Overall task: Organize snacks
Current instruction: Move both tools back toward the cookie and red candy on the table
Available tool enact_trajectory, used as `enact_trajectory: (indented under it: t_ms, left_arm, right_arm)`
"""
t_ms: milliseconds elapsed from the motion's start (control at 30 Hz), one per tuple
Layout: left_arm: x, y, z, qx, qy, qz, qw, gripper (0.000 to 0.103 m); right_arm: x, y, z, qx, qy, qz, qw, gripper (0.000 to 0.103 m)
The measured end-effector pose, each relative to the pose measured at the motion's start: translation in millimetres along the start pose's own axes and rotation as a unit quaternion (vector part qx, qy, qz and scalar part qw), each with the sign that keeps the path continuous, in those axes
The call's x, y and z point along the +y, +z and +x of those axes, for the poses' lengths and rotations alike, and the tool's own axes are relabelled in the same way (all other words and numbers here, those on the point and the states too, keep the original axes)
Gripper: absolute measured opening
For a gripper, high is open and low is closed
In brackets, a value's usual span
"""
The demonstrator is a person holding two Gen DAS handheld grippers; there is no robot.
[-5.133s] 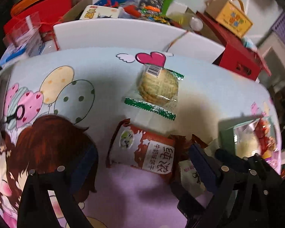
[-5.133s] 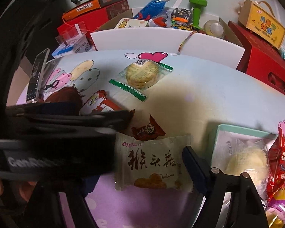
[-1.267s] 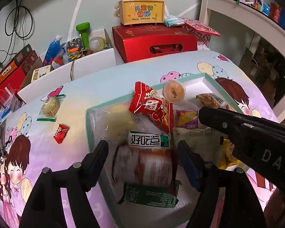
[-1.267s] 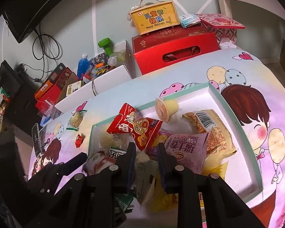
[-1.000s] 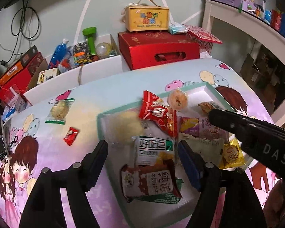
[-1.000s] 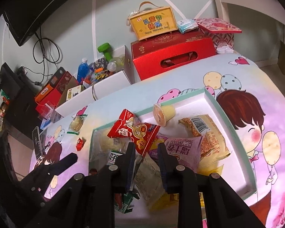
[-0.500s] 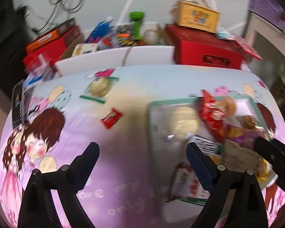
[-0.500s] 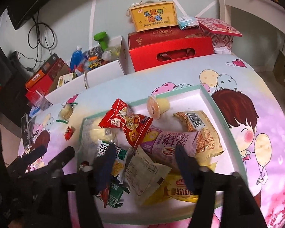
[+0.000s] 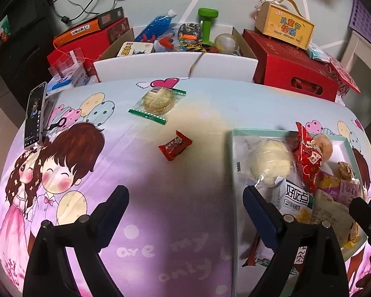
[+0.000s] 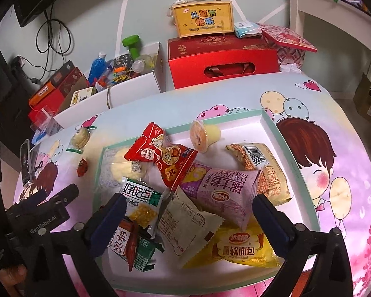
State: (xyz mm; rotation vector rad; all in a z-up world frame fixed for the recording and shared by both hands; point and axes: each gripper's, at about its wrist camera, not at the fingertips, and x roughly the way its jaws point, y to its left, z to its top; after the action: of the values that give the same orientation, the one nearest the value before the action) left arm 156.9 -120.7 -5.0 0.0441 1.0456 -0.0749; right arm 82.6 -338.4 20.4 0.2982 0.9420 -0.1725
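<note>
A white tray with a teal rim (image 10: 294, 158) holds several snack packs, among them a cream pack (image 10: 188, 220) lying between my right fingers and a purple pack (image 10: 222, 193). My right gripper (image 10: 188, 210) is open and empty above the tray. My left gripper (image 9: 185, 198) is open and empty over the cartoon tablecloth, left of the tray (image 9: 232, 163). A small red candy (image 9: 175, 145) and a wrapped round cookie (image 9: 157, 102) lie loose on the cloth ahead of it; both also show in the right wrist view, the candy (image 10: 82, 167) and the cookie (image 10: 79, 137).
A phone (image 9: 34, 115) lies at the cloth's left edge. Behind the table stand a white box of toys (image 9: 175, 57), a red gift box (image 10: 222, 61) with a yellow box (image 10: 202, 19) on top, and red and orange boxes (image 9: 86, 37).
My right gripper opened and dropped the cream pack into the tray. My left gripper swung left from over the tray, leaving its red-brown pack in the tray, to over the tablecloth.
</note>
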Motion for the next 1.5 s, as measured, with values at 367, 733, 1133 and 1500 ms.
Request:
enact_trajectory:
  t_ms: [367,733,1133,1500]
  left_arm:
    - [19,2,-3,-0.003,-0.002,-0.022,0.9997,0.094]
    - [58,7,-12,-0.01,0.032,-0.031,0.999,0.094]
    - [128,0,-10,0.004,0.067,-0.09,0.9937,0.094]
    - [162,-3,2,0.026,0.037,-0.121,0.9916,0.094]
  right_arm:
    - [2,0,-1,-0.006,0.0,0.001,1.0,0.103]
    - [24,-1,-2,-0.005,0.0,-0.02,1.0,0.103]
    - [96,-10,0,-0.005,0.055,-0.085,0.995,0.103]
    - [143,-19,16,0.007,0.065,-0.136,0.989,0.103]
